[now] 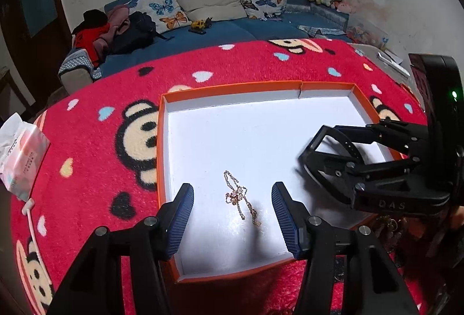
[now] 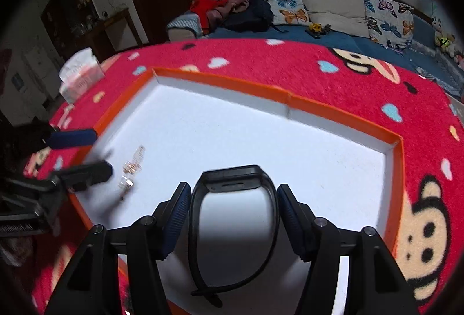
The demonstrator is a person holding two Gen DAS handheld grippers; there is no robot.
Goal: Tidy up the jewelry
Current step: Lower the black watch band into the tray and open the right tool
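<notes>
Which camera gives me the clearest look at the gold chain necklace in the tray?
The left wrist view: the gold chain necklace lies sharp and unobstructed on the tray floor between the open left gripper fingers. The right wrist view shows it only small and motion-blurred at the left.

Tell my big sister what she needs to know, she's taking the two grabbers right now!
Left gripper: open and empty, hovering over the gold chain necklace, which lies tangled on the white floor of the orange tray.
Right gripper: its pads sit on either side of the black watch band, carried above the same tray.
Done: the necklace is in the tray.
Left: set the band down in the tray, away from the necklace. More jewelry seems to lie outside the tray's right edge, too dark to identify.
</notes>
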